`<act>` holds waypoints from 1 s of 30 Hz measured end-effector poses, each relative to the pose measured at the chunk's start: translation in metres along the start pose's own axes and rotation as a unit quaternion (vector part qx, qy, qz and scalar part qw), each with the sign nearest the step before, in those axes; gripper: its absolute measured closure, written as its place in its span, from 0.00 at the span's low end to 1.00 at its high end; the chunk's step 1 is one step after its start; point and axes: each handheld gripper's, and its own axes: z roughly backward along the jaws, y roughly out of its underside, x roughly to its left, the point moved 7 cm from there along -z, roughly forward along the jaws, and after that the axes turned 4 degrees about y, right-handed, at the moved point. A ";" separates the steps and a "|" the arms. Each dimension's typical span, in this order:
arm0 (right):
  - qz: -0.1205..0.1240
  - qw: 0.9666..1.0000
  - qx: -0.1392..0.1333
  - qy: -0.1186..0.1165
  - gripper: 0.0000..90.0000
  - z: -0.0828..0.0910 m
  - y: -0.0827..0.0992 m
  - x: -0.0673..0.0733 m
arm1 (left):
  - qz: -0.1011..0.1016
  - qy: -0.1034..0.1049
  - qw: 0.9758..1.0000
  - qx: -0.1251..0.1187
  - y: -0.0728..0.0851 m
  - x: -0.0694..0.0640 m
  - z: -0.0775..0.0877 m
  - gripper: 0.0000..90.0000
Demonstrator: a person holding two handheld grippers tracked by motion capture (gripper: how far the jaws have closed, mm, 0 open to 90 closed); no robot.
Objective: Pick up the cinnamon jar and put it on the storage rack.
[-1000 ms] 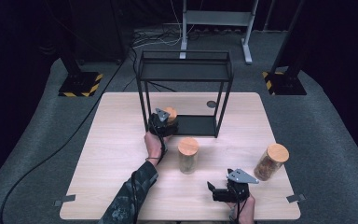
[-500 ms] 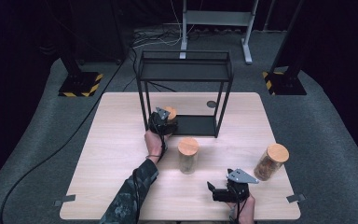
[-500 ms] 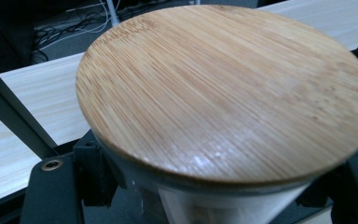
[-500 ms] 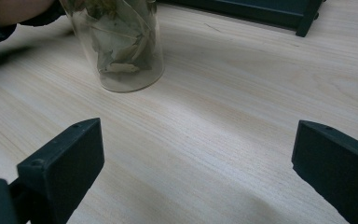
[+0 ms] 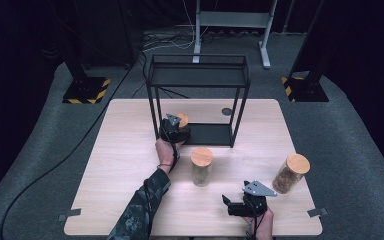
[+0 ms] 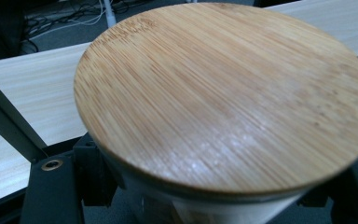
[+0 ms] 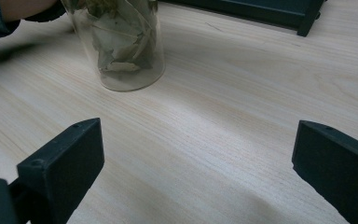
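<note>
While nothing is shifting since before, the left gripper point(image 5: 176, 127) is clamping the jar point(image 6: 223, 93) and the right gripper point(image 5: 235, 206) is gaping apart.

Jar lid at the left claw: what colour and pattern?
Light tan bamboo with fine straight grain lines; the lid shows best in the left gripper view.

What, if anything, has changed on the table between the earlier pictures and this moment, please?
Nothing has visibly changed. The left gripper is still shut on the jar with the bamboo lid at the left end of the black rack's lower shelf. The right gripper still rests open at the table's near edge, and the other two jars stand where they were.
</note>
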 end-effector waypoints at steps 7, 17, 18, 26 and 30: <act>0.001 1.000 0.002 0.000 0.02 0.000 0.000 0.000 | 0.000 -0.002 1.000 0.009 -0.002 0.002 -0.003 0.28; 0.002 1.000 0.002 0.000 0.02 0.000 0.000 0.000 | 0.002 -0.006 1.000 0.010 -0.003 0.002 -0.005 0.28; 0.001 1.000 0.002 0.000 0.02 0.000 0.000 0.000 | 0.002 -0.007 1.000 0.011 -0.003 0.002 -0.005 0.28; 0.002 1.000 0.002 0.001 0.02 0.000 0.000 0.000 | 0.008 -0.012 1.000 0.014 -0.004 0.001 -0.005 0.28; 0.002 1.000 0.003 0.001 0.02 0.000 0.000 0.000 | 0.009 -0.014 1.000 0.014 -0.004 0.001 -0.005 0.28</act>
